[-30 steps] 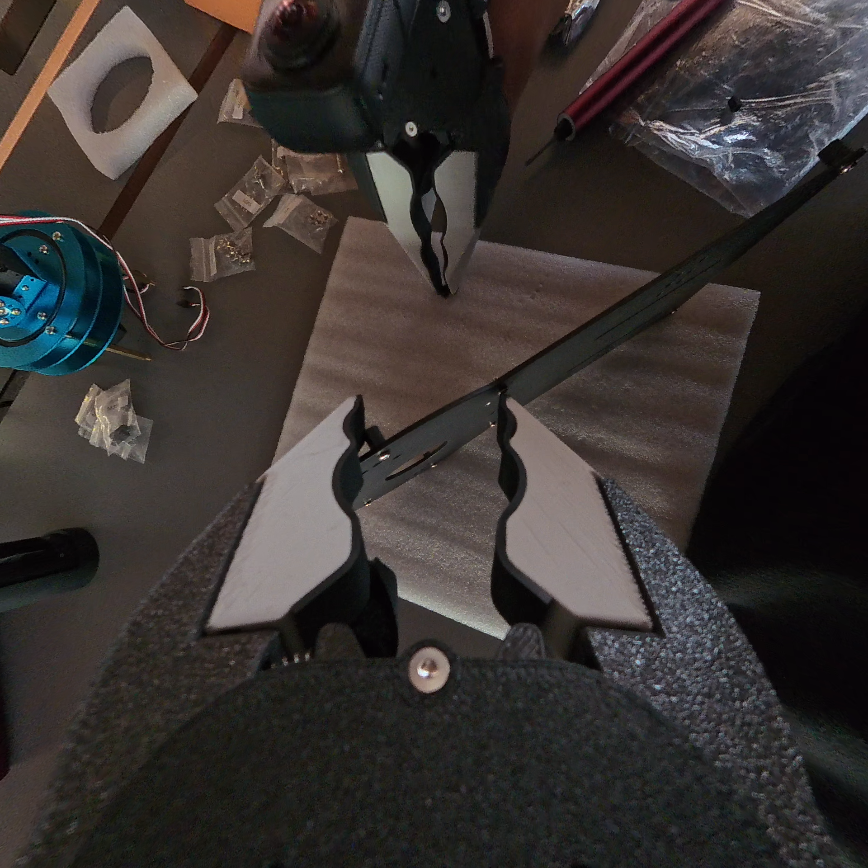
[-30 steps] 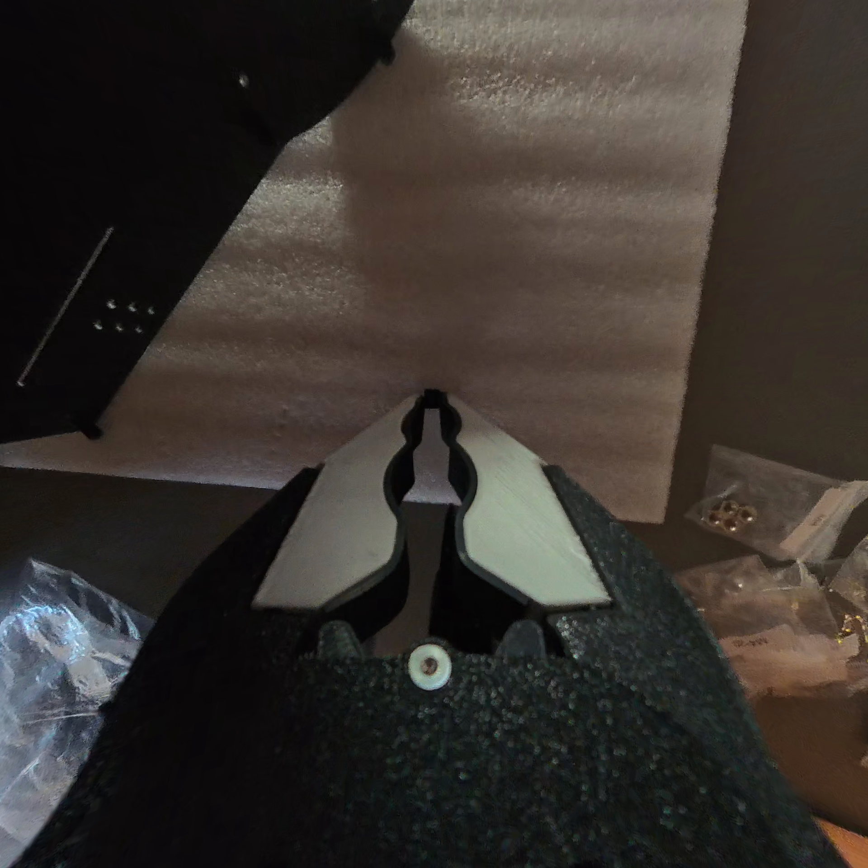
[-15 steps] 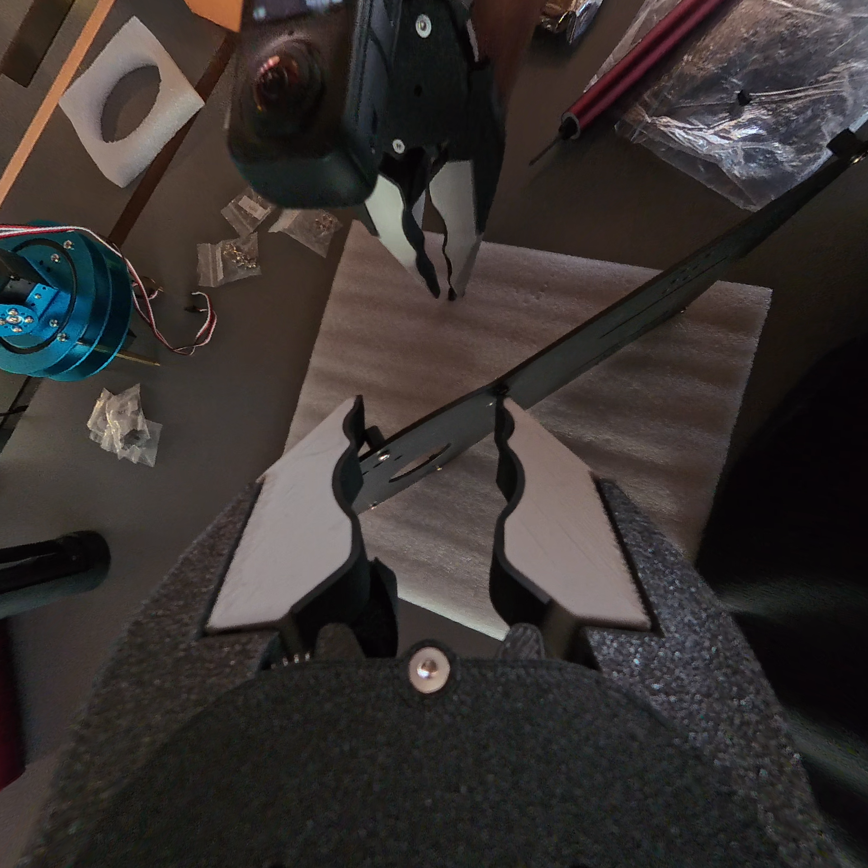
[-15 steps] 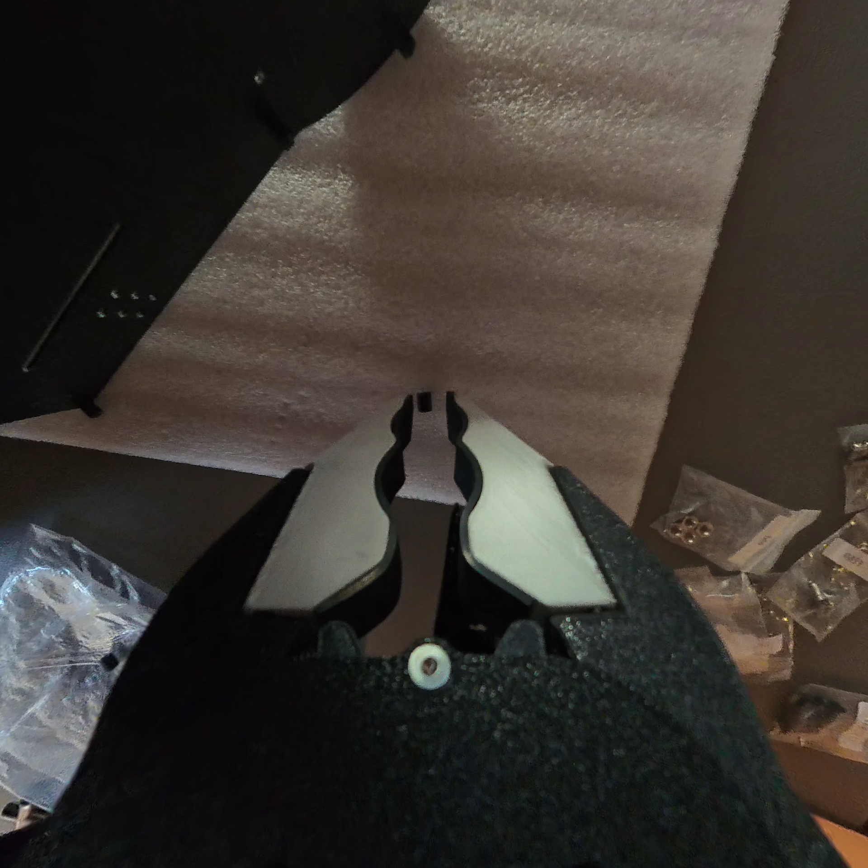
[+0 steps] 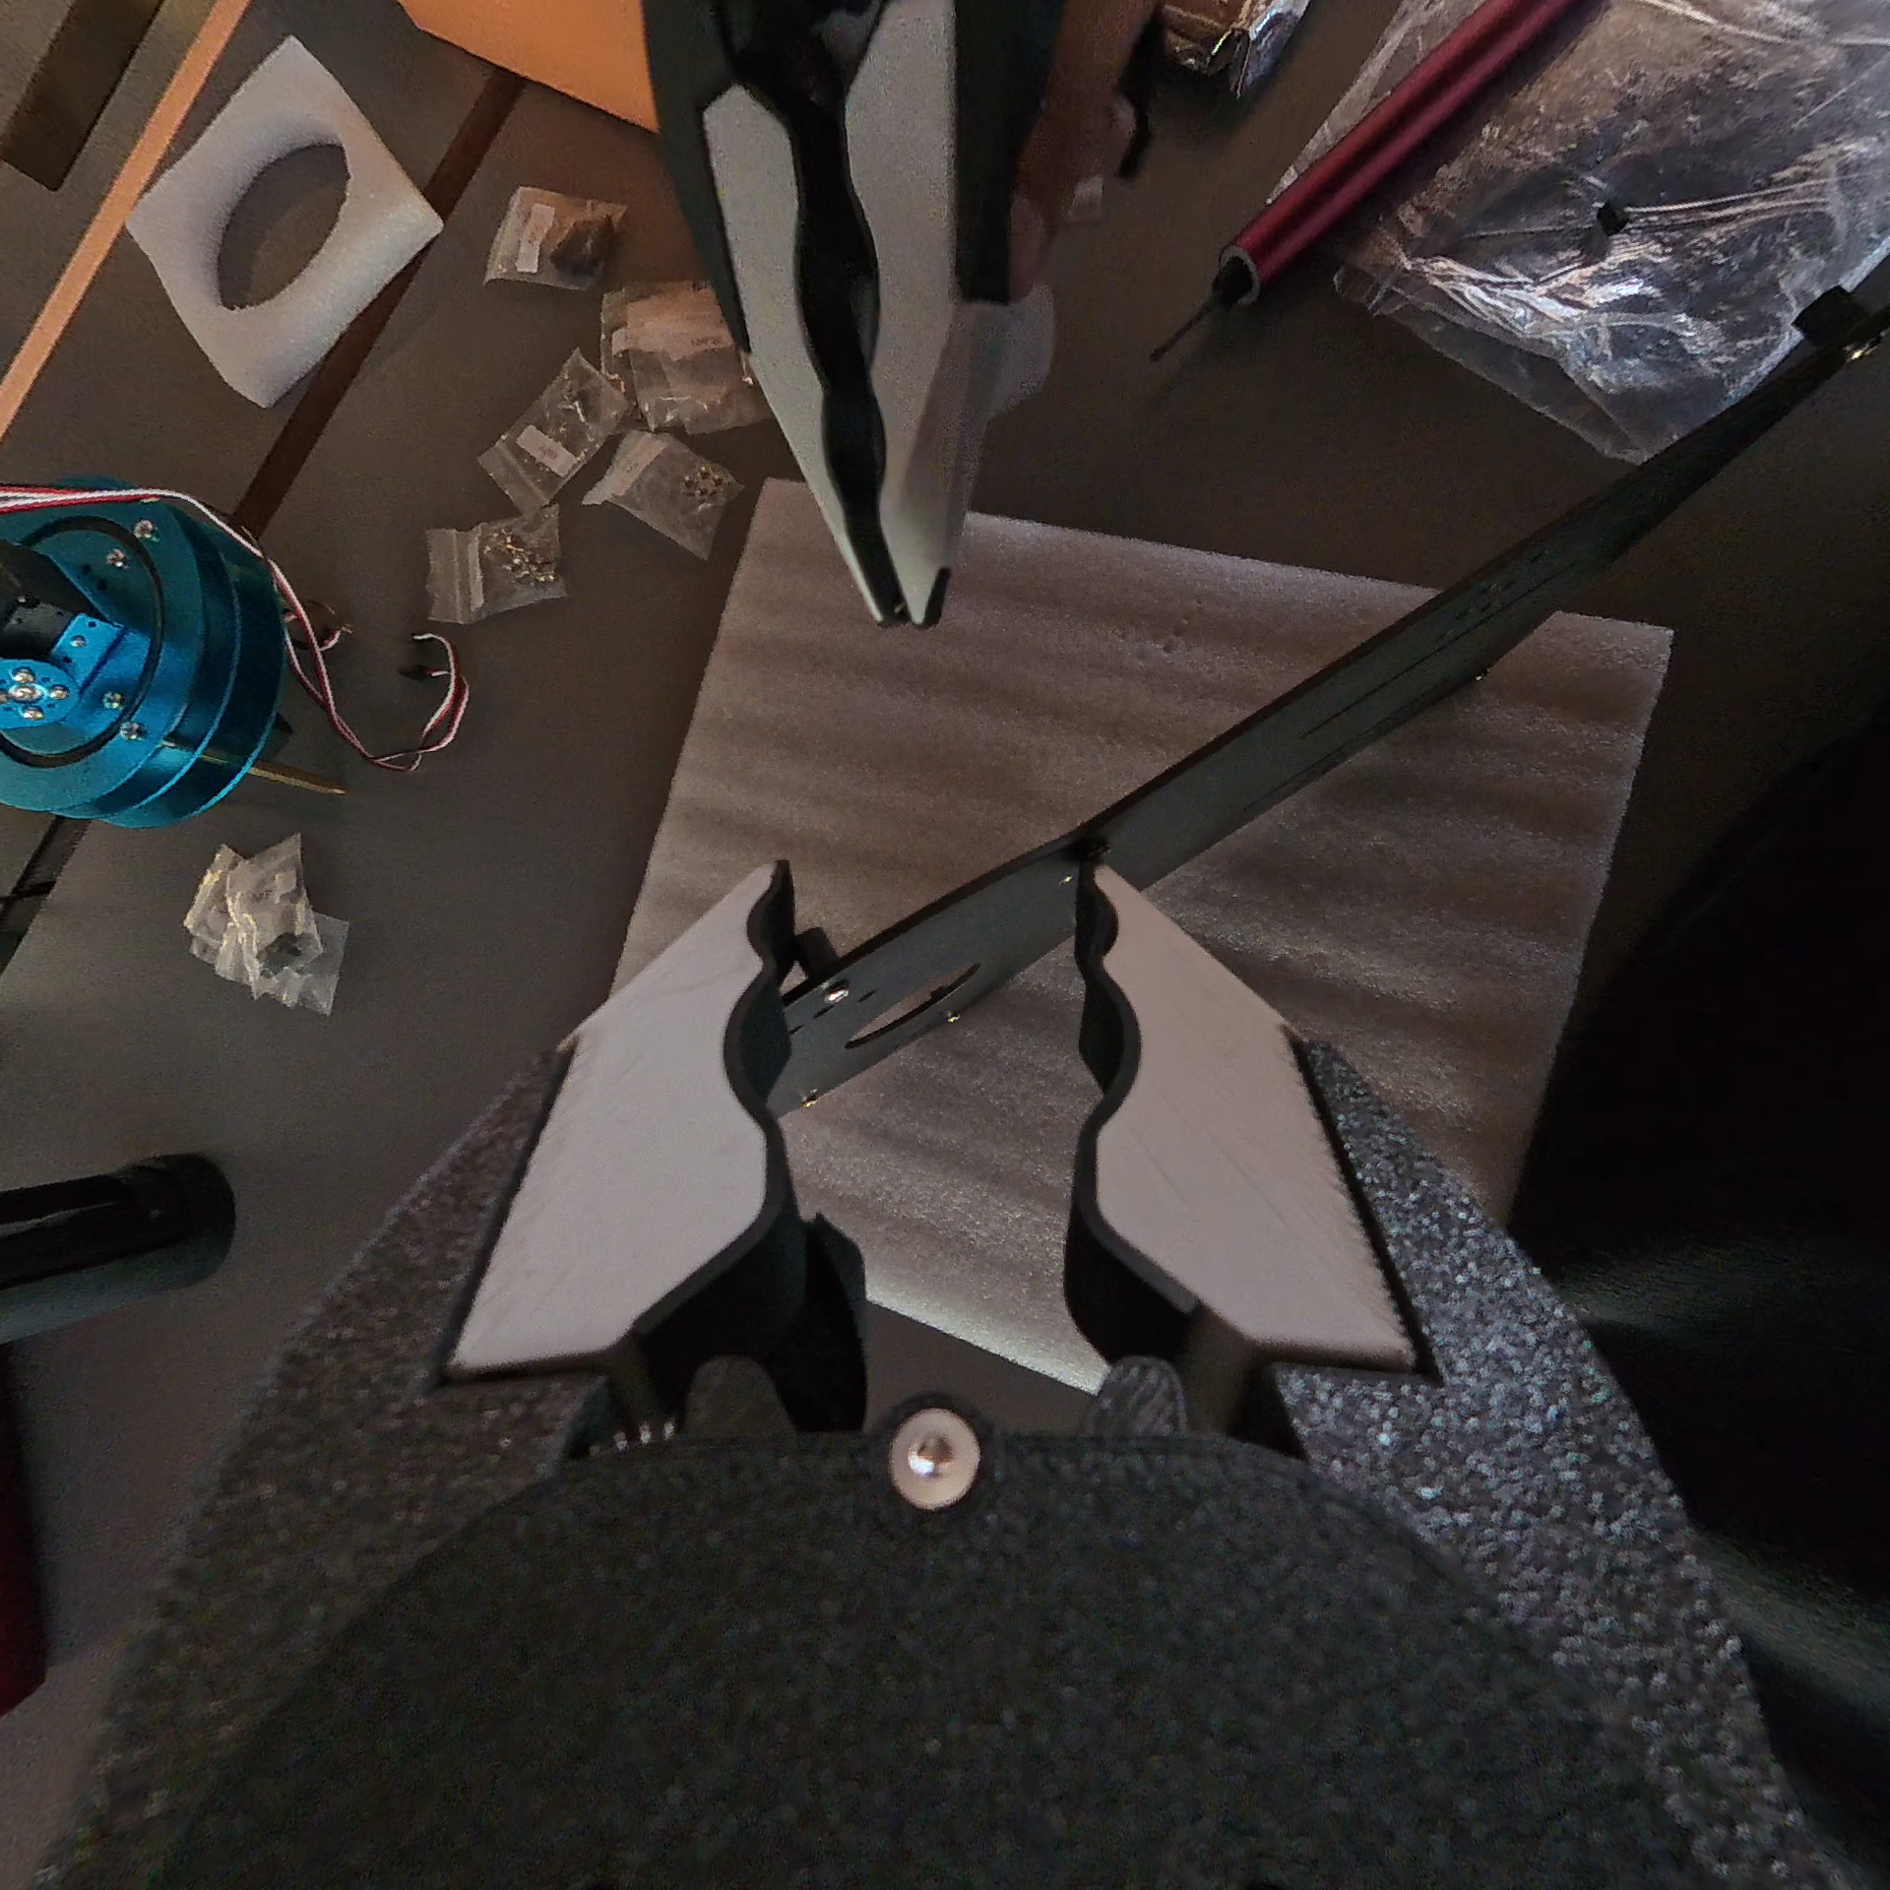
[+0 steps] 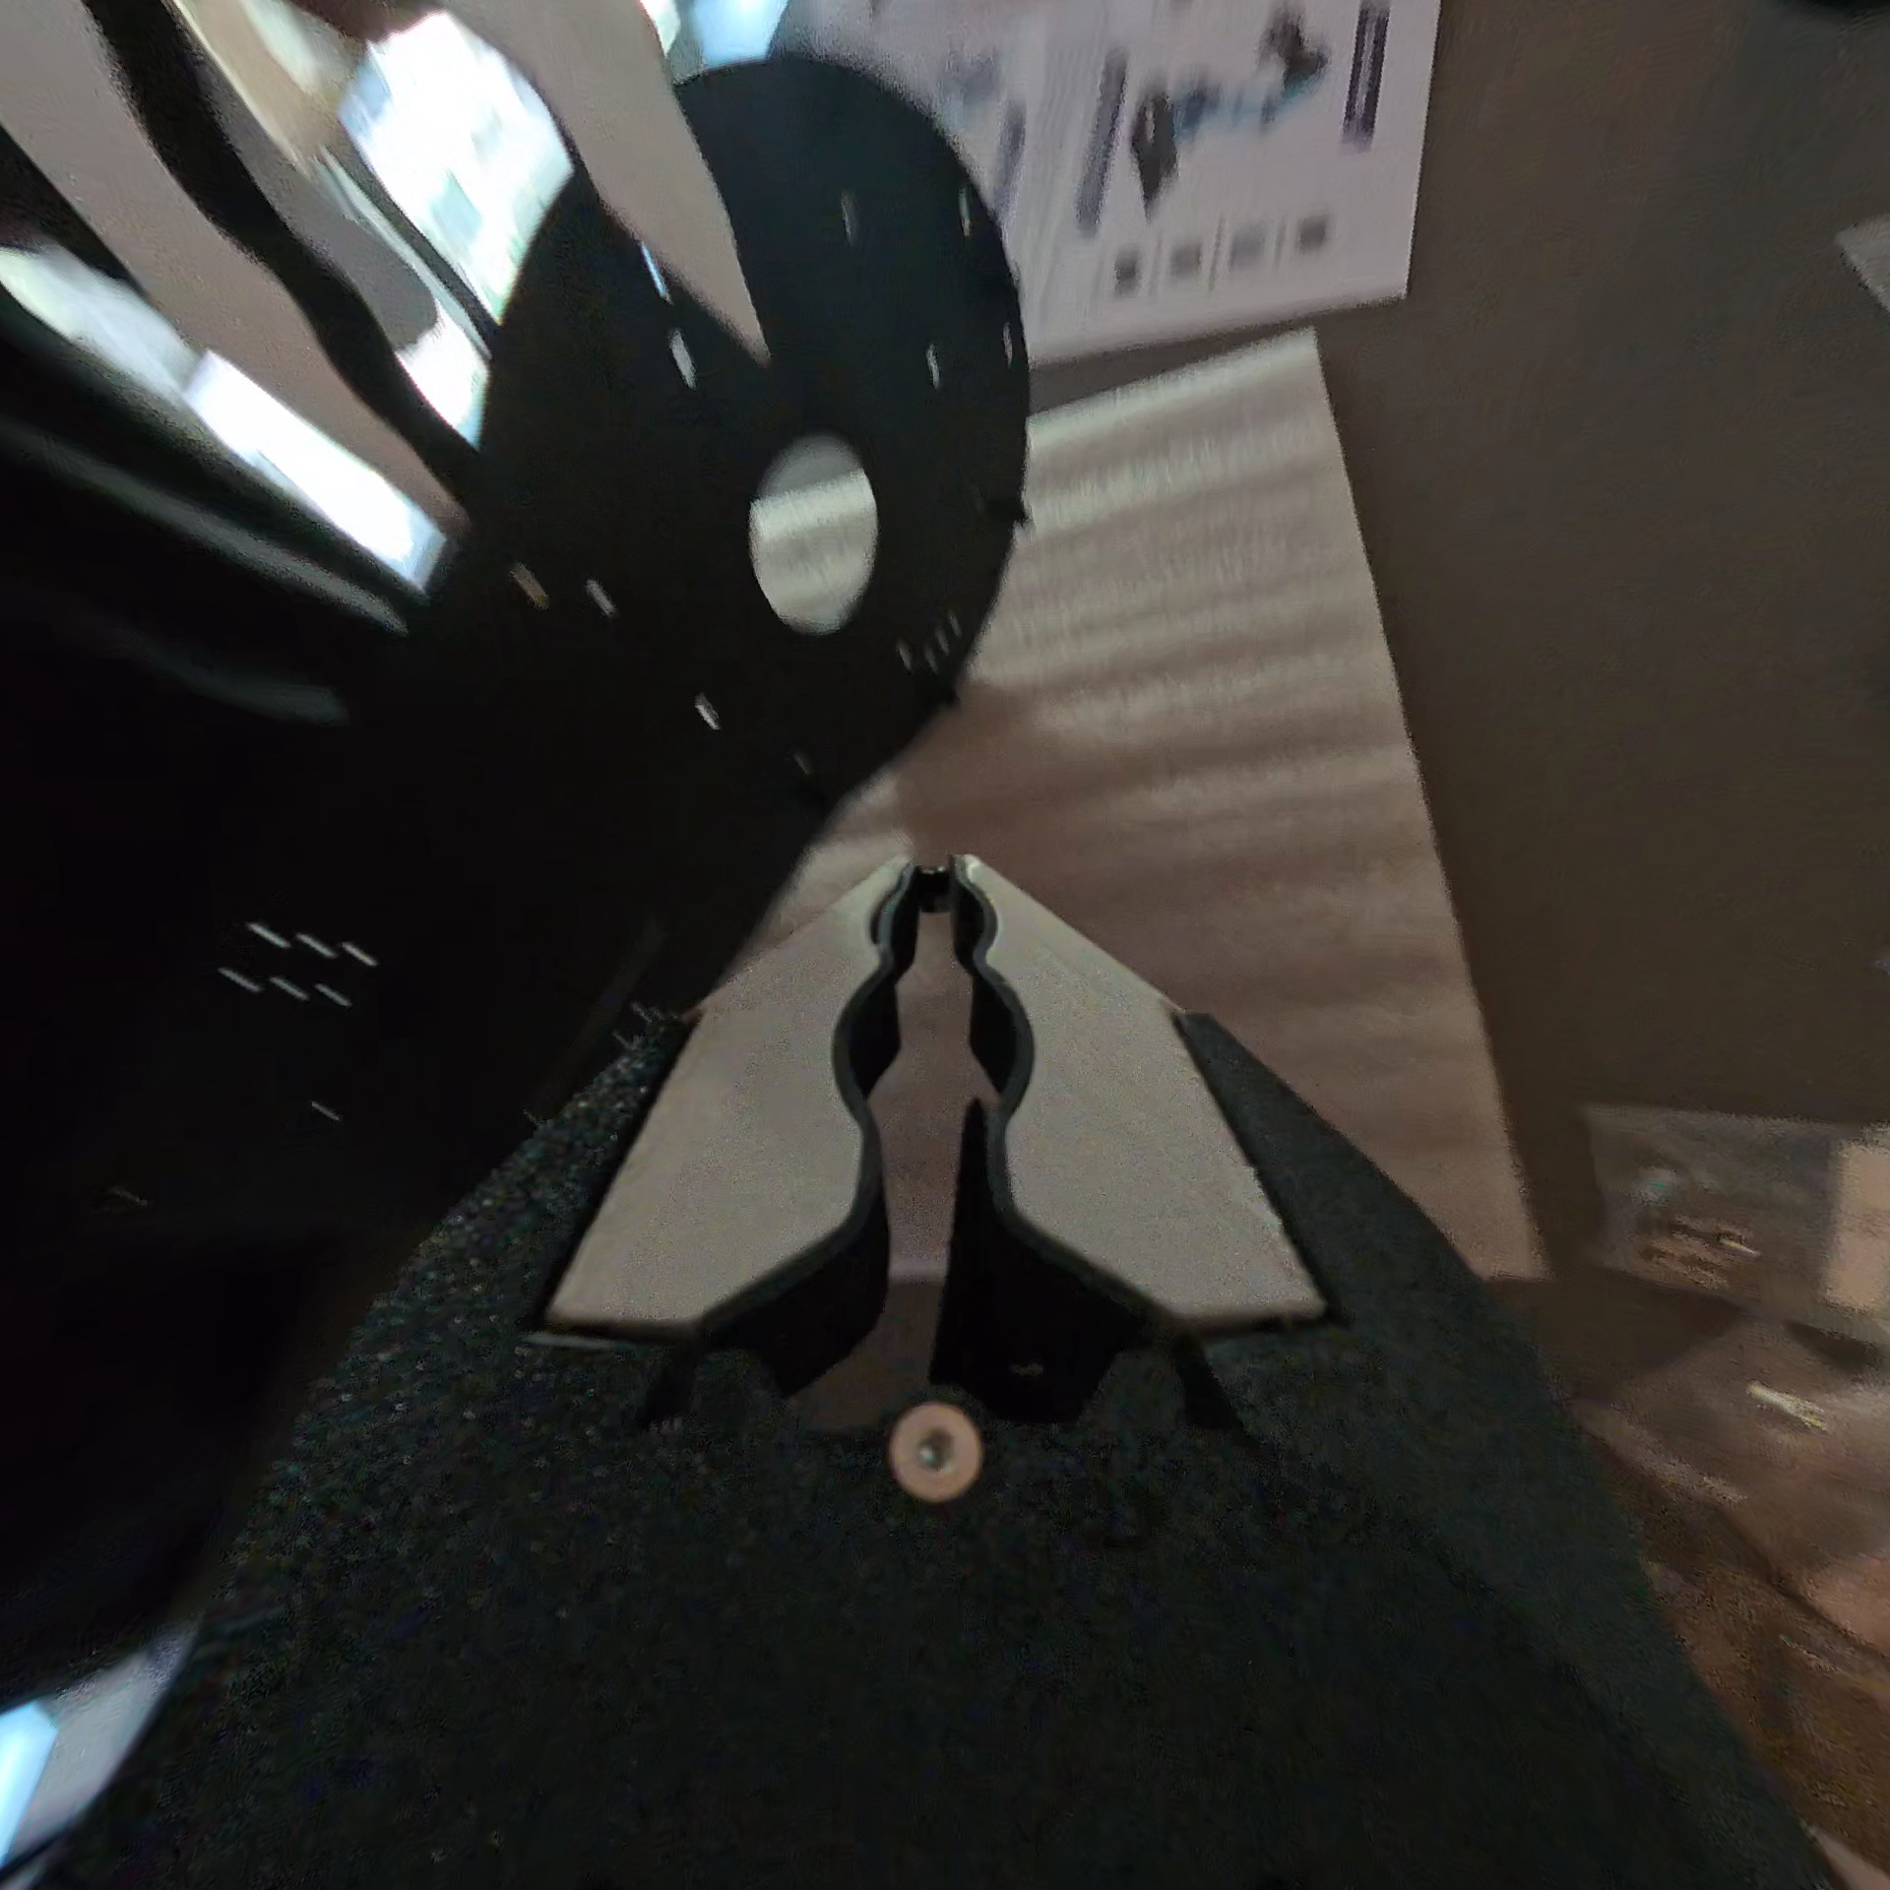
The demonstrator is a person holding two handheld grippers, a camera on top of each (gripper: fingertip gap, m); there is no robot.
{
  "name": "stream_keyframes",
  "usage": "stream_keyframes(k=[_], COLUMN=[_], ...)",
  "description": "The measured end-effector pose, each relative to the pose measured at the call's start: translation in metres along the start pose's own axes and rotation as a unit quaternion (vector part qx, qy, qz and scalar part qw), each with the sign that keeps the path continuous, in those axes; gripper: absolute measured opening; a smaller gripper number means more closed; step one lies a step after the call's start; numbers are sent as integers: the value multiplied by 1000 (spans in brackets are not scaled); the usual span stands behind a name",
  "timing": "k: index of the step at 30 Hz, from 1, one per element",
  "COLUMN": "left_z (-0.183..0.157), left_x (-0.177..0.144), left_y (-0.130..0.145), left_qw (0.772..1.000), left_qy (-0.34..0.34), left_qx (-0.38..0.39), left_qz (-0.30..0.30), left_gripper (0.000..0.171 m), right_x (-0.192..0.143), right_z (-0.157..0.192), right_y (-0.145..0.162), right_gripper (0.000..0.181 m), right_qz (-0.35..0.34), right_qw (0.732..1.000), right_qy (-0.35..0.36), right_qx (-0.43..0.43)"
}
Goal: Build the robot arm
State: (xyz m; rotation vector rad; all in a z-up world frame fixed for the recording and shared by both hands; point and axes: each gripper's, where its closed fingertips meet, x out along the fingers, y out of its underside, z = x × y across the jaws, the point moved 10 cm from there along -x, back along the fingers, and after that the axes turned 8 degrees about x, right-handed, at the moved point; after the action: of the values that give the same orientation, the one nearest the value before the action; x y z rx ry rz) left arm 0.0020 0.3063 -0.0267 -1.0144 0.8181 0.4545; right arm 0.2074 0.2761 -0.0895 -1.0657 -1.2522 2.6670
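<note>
Ridged white foam sheet (image 5: 1176, 716); left claw (image 5: 936, 926) grips flat black metal plate (image 5: 1278, 757), right claw (image 6: 933, 869) nearly closed, empty.

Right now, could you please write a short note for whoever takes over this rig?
Left gripper: jaws clamped on the rounded end of the black plate, held over the foam sheet.
Right gripper: jaws nearly together over the sheet's far edge, apart from the plate. Something small may sit at the tips, but it is too blurred to tell.
Left of the sheet: hardware bags, blue round assembly.
</note>
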Motion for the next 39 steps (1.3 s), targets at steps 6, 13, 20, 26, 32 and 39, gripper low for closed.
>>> stream_keyframes(k=[6, 13, 20, 26, 32, 39], left_z=[1, 1, 1, 1, 1, 2], left_x=[1, 1, 1, 1, 1, 2], left_y=[0, -1, -1, -1, -2, -2], left_qw=[1000, 1000, 1000, 1000, 1000, 1000], left_qy=[1, 2, 1, 2, 1, 1], left_qx=[-1, -1, -2, -2, -1, 0], left_qz=[-1, 1, 1, 3, 3, 3], left_gripper=[56, 56, 56, 56, 56, 56], right_x=[29, 46, 48, 53, 52, 49], right_z=[22, 27, 35, 40, 43, 45], right_y=[8, 16, 10, 13, 18, 22], right_gripper=[3, 4, 4, 3, 4, 4], right_qz=[-215, -255, -227, -219, -225, -231], right_qw=[918, 855, 864, 862, 855, 853], right_qy=[-235, -317, -305, -301, -292, -288], right_qx=[238, 322, 330, 345, 365, 370])
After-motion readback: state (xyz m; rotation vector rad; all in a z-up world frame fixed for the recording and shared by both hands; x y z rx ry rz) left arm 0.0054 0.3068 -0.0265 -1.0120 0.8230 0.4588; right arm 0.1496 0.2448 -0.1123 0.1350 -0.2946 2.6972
